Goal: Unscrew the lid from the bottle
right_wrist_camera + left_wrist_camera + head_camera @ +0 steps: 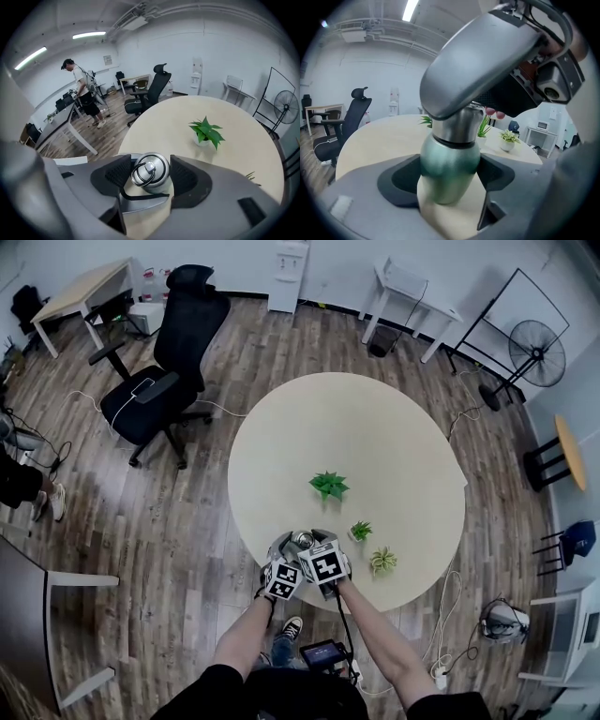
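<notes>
Left gripper point(449, 180) has its jaws spread wide and closed on the rounded green body of the bottle point(450, 154), a pad pressing each flank. Right gripper point(152, 178) comes down from above and is clamped on the steel lid point(151, 171), its pads snug on either side, with the lid's wire ring lying on top between them. The bottle stands upright at the near edge of the round table point(394, 427), just in front of the person. Three small potted plants sit farther in: one point(329, 486) near the table's middle, two point(360, 531) point(382, 561) close to the near-right edge. A black office chair point(169, 362) stands off the table's far-left edge.
</notes>
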Available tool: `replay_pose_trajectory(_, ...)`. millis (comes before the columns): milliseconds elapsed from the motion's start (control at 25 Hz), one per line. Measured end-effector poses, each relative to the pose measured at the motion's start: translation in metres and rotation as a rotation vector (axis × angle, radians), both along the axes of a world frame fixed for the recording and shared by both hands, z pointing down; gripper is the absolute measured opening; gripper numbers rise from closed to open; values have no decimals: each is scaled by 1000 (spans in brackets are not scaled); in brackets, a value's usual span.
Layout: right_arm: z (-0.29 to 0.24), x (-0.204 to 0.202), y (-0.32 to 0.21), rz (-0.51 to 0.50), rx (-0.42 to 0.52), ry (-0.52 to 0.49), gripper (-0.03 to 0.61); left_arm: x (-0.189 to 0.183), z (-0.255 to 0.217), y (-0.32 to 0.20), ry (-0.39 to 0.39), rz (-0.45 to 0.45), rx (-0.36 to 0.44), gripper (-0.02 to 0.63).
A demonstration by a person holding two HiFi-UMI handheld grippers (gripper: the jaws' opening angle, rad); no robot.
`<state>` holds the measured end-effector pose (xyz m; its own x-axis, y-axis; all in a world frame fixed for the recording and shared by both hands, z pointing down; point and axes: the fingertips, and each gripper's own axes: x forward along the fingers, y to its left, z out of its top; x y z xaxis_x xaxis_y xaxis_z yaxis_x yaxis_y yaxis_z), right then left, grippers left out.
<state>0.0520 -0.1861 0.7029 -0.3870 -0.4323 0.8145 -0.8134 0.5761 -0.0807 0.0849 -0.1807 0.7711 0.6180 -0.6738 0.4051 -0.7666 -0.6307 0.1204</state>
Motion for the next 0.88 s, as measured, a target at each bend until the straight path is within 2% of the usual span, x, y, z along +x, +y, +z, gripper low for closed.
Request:
replay_pose_trajectory(120,-2,1,2,-58,19,-45,259,0,-1,1,2,9,-3,370)
replay_pose_trajectory(200,-2,-1,4,-154,28,-34,258,0,-1,1,3,10,-2,370)
replay_pose_trajectory(480,0,-8,17,-677,56,60,256,0,0,1,3,22,-7,370)
replay_pose_trajectory(600,0,-8,21,-811,46,74,256,1,0,2,2,29,-11,370)
replay_pose_trajectory(720,-4,-9,19,-771,63,70,259,1,0,1,0,32,-10,370)
replay_pose_trajectory(760,-6,-10,19,-722,65,55,288,1,0,1,1,32,-10,370)
replay_pose_trajectory(800,-8,-11,19,-655,65,29,348,0,0,1,2,32,-9,370)
replay_pose_trajectory(880,-16,-8,12,-475,92,-22,351,0,-1,1,3,30,-6,371)
